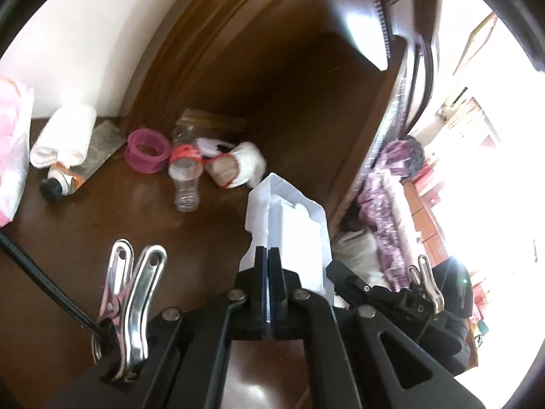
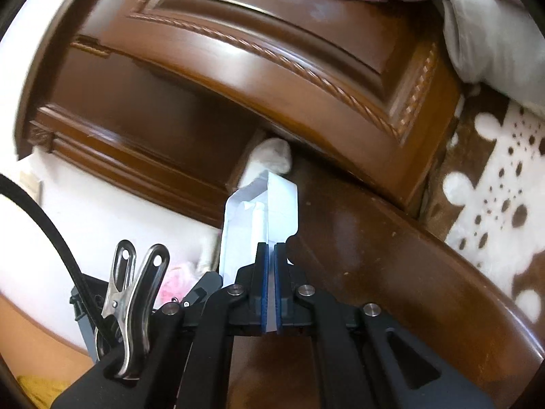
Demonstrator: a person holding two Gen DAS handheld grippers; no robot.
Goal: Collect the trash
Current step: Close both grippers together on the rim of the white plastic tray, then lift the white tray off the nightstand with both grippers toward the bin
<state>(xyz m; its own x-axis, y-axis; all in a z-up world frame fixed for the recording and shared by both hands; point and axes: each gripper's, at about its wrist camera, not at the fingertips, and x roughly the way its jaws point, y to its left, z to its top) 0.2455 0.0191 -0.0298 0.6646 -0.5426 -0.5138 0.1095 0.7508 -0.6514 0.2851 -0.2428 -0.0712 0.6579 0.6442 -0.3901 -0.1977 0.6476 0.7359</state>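
My left gripper (image 1: 267, 250) is shut on one edge of an open white paper box (image 1: 289, 218), held just above the dark wooden table (image 1: 136, 211). My right gripper (image 2: 271, 247) is shut on the other edge of the same white box (image 2: 262, 208). Its black body shows at the right of the left wrist view. On the table behind lie an empty clear plastic bottle (image 1: 184, 173) with a red label, a crumpled white-and-red wrapper (image 1: 235, 167), a pink plastic ring (image 1: 148, 150) and a squeezed tube (image 1: 68, 177) with a black cap.
A rolled white cloth (image 1: 64, 136) lies over the tube, and a pink-and-white bag (image 1: 12, 150) stands at the table's left edge. The carved wooden headboard (image 2: 272, 68) rises behind the table. The bed with a purple blanket (image 1: 388, 184) is to the right.
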